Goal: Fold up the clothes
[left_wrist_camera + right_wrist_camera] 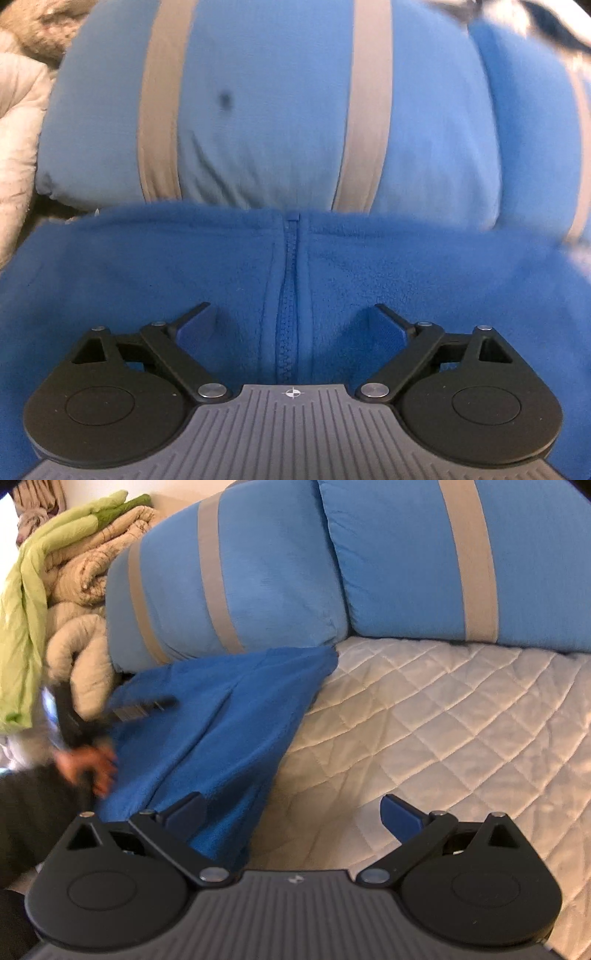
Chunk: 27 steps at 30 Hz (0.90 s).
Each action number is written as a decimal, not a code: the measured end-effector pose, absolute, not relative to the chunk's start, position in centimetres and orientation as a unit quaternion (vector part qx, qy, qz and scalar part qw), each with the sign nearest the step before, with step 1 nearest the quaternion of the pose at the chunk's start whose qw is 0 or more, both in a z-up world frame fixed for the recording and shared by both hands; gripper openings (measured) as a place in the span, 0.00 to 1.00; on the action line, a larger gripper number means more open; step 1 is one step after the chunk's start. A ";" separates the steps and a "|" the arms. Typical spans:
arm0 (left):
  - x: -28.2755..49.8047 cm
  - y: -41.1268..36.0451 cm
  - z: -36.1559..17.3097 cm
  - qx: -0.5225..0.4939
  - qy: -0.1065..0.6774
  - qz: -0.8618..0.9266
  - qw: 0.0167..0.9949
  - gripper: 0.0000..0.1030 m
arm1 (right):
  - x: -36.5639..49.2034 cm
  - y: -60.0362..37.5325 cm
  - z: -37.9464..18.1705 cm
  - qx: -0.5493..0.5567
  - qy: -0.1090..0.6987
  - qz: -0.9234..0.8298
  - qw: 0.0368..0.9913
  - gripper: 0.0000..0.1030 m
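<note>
Quilted cream bedding (424, 716) carries two light-blue pillows with grey stripes (406, 561) along its far edge, and a blue fleece jacket (207, 738) lies against the nearer pillow. Left gripper (293, 317) hangs over the jacket's zipper (288, 295), fingers spread apart. Right gripper (291, 810) is likewise spread, its left finger (184, 812) over the fleece edge, holding nothing.

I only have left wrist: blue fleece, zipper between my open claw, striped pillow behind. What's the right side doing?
Observer: The right claw is open too, holding nothing, at the fleece's right edge.
Operator: What's under the fleece?
Observer: A white quilted bedcover, bare to the right.
Operator: One pillow only?
Observer: Two striped blue pillows, side by side.
Operator: Anything left of them?
Observer: A pile of beige and green bedding.
</note>
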<state>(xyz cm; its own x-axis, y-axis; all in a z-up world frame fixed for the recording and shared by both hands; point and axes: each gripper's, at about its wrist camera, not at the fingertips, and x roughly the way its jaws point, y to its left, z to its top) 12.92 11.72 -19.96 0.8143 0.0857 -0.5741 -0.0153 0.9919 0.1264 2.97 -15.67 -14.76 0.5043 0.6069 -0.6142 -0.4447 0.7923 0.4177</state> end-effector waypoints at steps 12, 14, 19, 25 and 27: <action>13.0 11.5 -20.6 0.083 0.299 0.003 0.951 0.95 | 3.9 -14.1 -16.6 0.189 0.473 0.380 0.773 0.13; 13.0 11.5 -20.7 0.083 0.296 -0.014 0.952 0.95 | 3.4 -14.0 -16.5 0.183 0.475 0.381 0.772 0.08; 13.2 11.6 -20.9 0.082 0.295 -0.016 0.952 0.95 | 2.1 -13.8 -15.9 0.151 0.482 0.371 0.779 0.05; 13.6 11.5 -21.2 0.083 0.295 -0.019 0.952 0.95 | 1.0 -14.1 -15.4 0.125 0.475 0.354 0.796 0.05; 13.8 11.4 -21.2 0.084 0.297 -0.019 0.951 0.95 | 0.8 -14.3 -15.2 0.119 0.471 0.351 0.801 0.05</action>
